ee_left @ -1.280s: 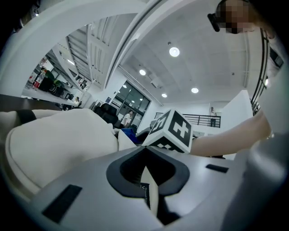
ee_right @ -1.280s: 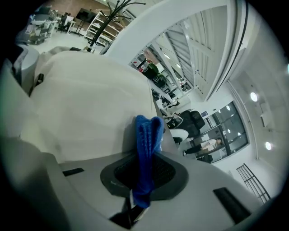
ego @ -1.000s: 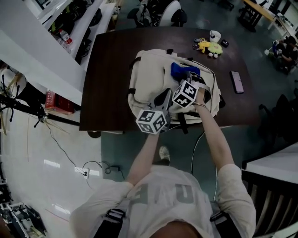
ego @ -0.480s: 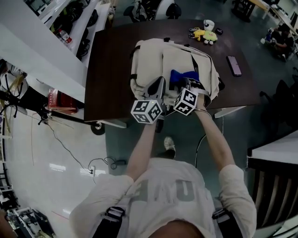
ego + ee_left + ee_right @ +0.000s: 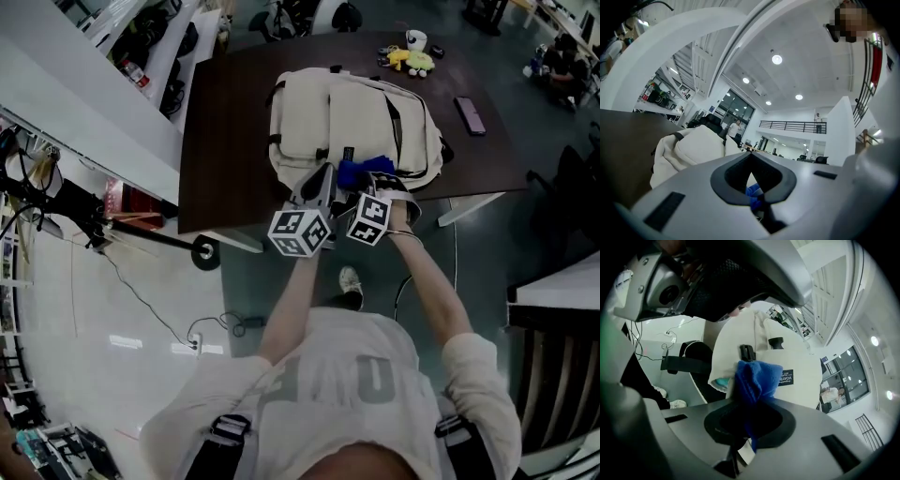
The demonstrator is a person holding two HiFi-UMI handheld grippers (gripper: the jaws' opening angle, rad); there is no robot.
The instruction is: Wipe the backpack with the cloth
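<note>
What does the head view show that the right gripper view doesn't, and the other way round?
Only the head view shows the phone, the yellow toy and the white cup on the far side of the table. Only the right gripper view shows the right tool with its jaws shut on the blue cloth, and the black label. Both show the cream backpack and the cloth.

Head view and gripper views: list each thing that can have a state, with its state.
Backpack, lying flat on the table.
Blue cloth, bunched, against the backpack.
Right tongs, shut on the blue cloth.
Left tongs, shut, empty.
Phone, lying flat.
</note>
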